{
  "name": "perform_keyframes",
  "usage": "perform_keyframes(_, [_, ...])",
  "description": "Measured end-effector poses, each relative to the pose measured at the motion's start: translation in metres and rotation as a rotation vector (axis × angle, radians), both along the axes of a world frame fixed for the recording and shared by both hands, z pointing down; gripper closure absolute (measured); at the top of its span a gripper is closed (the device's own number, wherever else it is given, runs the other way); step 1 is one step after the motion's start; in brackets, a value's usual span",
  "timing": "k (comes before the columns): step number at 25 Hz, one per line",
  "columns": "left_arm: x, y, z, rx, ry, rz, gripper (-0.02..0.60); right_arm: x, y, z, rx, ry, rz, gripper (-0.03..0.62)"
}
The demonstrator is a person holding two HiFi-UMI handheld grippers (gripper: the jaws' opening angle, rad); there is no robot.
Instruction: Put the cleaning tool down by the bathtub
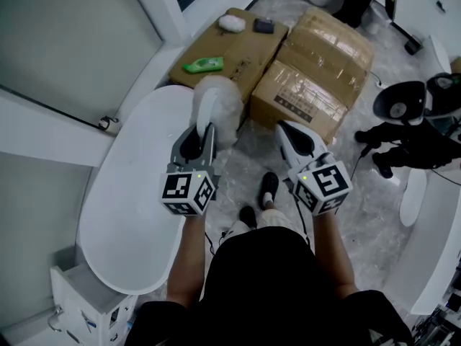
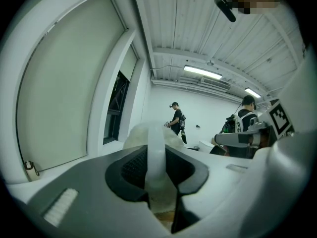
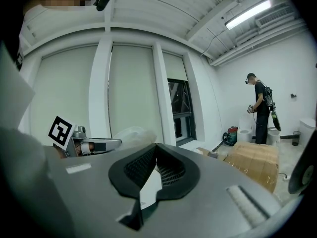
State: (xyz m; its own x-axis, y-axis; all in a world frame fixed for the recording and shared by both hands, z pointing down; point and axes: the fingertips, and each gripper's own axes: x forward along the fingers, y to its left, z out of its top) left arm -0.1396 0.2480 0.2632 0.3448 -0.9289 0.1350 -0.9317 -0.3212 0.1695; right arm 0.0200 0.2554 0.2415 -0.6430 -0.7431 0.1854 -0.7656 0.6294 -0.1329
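While beside bathtub (image 1: 119, 215), cardboard boxes (image 1: 317, 74) just ahead

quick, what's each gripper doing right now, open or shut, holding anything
left gripper: closed on the white handle of the cleaning tool
right gripper: closed, nothing between its jaws

The bathtub (image 1: 119, 222) has a smooth, glossy white surface. The cleaning tool (image 1: 220, 107) has a fluffy, woolly white head and a smooth white handle that looks like plastic. The cardboard boxes (image 1: 317, 78) are matt brown board, with shinier tape strips on top. The green packet (image 1: 203, 65) looks like glossy plastic film. The floor (image 1: 367, 222) is grey and mottled like stone, with a slight shine. The left gripper (image 2: 157, 167) has a matt grey plastic shell, and its pads (image 2: 132, 166) are black and finely ribbed.
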Motion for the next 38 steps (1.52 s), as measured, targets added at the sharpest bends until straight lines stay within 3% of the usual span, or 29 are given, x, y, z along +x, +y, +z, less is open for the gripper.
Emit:
perform_keyframes(10, [0.005,-0.066,-0.01,0.011,-0.012,-0.016,0.499,0.01,-0.069,-0.003,-0.002,-0.003,0.002,0.585])
perform_keyframes(22, [0.041,-0.137,-0.022,0.051,-0.03,-0.052,0.499,0.051,-0.142,-0.005,0.007,-0.025,-0.021,0.585])
perform_keyframes(28, [0.058,-0.154,-0.023,0.063,-0.043,-0.074,0.499,0.07,-0.162,-0.002,0.01,-0.042,-0.032,0.585])
perform_keyframes(38, [0.059,-0.159,-0.017,0.045,-0.033,-0.108,0.499,0.076,-0.175,0.005,-0.016,-0.052,-0.051,0.585])
